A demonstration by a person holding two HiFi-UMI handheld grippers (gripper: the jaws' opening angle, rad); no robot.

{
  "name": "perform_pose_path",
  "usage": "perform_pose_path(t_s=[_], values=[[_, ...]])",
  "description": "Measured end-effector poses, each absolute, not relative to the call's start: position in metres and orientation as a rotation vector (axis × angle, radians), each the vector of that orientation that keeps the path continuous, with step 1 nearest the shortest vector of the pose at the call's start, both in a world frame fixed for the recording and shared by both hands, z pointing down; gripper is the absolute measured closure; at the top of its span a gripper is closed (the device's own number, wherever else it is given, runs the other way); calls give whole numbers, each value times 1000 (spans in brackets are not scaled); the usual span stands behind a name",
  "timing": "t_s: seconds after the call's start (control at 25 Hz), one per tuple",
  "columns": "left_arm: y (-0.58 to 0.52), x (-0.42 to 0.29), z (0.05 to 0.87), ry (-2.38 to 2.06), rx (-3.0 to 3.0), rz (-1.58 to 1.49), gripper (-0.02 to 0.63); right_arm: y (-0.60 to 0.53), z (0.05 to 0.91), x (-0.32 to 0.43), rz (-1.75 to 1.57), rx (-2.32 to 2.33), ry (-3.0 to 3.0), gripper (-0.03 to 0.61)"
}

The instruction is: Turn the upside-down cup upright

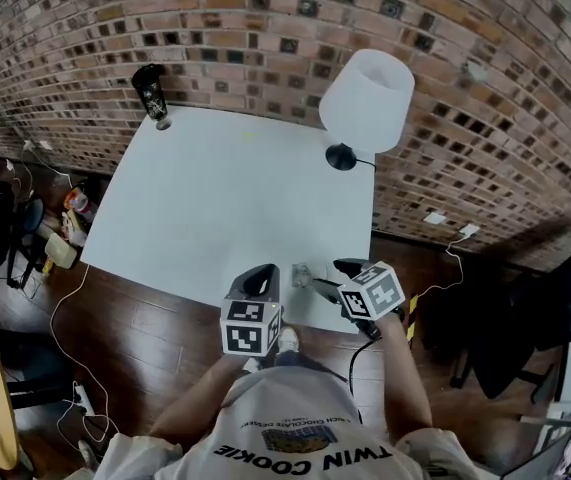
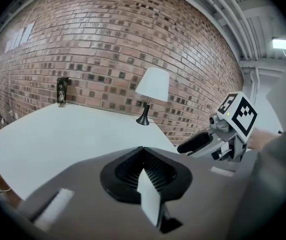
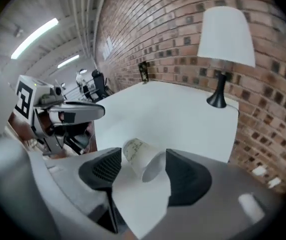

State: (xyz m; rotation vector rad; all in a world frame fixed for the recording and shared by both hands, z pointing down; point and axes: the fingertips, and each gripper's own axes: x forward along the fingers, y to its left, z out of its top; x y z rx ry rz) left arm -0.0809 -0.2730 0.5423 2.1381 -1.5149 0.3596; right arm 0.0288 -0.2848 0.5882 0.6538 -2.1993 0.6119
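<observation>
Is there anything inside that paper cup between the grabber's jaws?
The cup is tilted with its mouth toward the right gripper view, and only a bare pale inner wall shows. Its bottom is out of sight.

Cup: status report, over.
Left gripper shut, empty. Right gripper gripping cup at the table's near edge. Cup tilted, not yet upright. Nothing in the way.

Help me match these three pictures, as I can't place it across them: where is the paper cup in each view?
Head view: paper cup at the near edge of the table, below centre.
Left gripper view: not in it.
Right gripper view: low centre, tilted, gripped between the jaws of the right gripper.
Shared landmark: the white lamp at the table's far edge, in all three.
</observation>
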Motion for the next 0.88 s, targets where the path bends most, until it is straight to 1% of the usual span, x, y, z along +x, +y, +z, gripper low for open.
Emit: perform_pose_path(t_s=[0.12, 0.28, 0.44, 0.52, 0.68, 0.88], values=[[-274, -78, 543, -1502, 2147, 364, 609, -275, 598, 33, 872, 681, -2266, 304], [-274, -73, 544, -1486, 2156, 374, 609, -275, 609, 38, 1018, 742, -2295, 434], [-273, -74, 547, -1490, 2149, 383, 609, -274, 615, 36, 1030, 725, -2318, 483], [-272, -76, 547, -1493, 2146, 384, 609, -274, 614, 34, 1032, 712, -2340, 528], [-272, -80, 547, -1500, 2140, 381, 609, -270, 602, 23, 993, 625, -2383, 552], [-270, -82, 547, -1505, 2133, 378, 609, -267, 582, 6, 756, 478, -2358, 565]])
